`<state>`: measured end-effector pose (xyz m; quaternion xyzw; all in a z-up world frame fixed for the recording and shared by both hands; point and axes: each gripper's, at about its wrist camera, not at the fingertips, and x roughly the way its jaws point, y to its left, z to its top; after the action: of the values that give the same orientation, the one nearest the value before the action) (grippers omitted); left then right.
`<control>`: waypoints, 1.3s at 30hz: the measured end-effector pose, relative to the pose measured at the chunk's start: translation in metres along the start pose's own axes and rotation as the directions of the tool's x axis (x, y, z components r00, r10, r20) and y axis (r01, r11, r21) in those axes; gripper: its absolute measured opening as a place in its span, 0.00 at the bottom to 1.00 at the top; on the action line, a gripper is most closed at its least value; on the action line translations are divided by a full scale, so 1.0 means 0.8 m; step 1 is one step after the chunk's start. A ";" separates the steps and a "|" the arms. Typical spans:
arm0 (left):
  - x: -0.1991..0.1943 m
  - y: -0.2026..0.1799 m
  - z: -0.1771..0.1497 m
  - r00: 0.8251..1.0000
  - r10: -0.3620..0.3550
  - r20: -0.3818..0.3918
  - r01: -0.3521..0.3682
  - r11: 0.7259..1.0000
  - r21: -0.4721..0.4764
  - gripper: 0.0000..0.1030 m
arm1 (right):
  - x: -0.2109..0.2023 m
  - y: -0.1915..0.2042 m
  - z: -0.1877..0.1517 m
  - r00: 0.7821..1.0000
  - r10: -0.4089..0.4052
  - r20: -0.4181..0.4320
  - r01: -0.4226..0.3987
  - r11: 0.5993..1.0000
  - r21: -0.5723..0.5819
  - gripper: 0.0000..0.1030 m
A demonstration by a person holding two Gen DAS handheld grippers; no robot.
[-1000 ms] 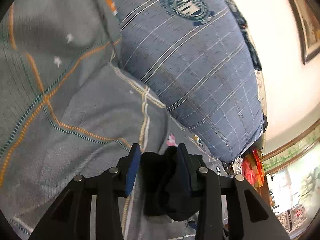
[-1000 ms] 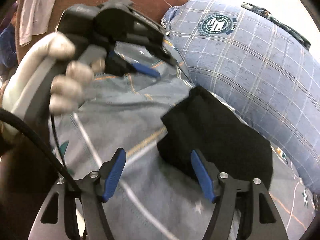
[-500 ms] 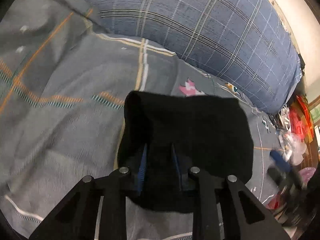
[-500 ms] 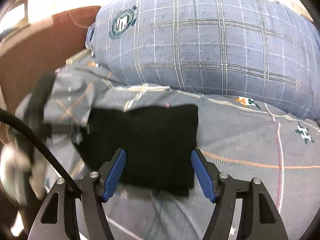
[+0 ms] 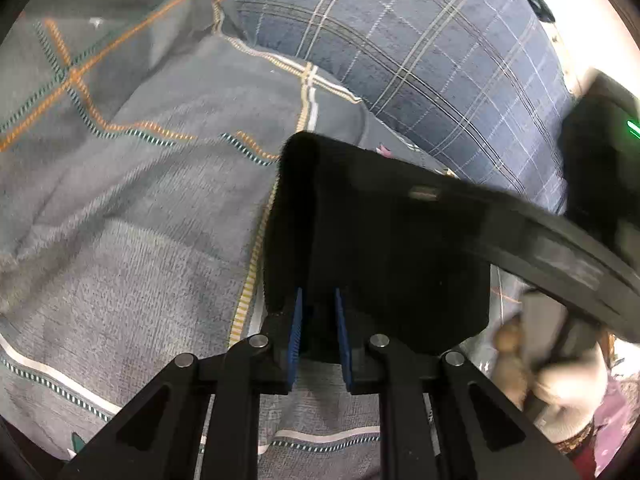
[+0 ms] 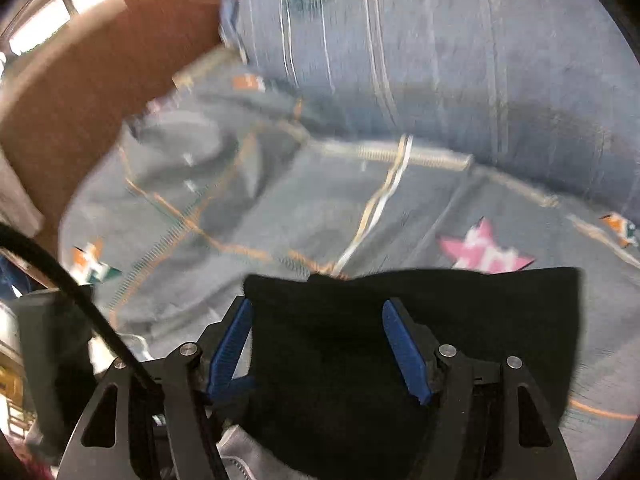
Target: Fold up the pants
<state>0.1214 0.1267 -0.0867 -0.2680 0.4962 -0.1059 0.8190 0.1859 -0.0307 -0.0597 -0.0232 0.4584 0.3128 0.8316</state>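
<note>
While the left gripper is pinched narrow on the near edge of the black pants, the right gripper stands wide, its blue pads either side of the same folded bundle without clamping it. Soft, light and limp, the cloth should sag wherever unsupported, so edges and corners look like the best holds. It lies on the grey bedspread, near the blue checked pillow.
</note>
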 end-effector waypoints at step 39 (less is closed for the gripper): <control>-0.040 -0.146 -0.074 0.925 0.269 0.268 -0.333 0.915 0.230 0.53 | -0.159 -0.155 -0.203 0.838 -0.379 0.393 0.284 0.917 0.280 1.00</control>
<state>0.0650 0.0237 -0.0209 -0.0838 0.4140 -0.0127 0.9063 0.0830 -0.2468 -0.0854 0.0567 0.2784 0.1101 0.9525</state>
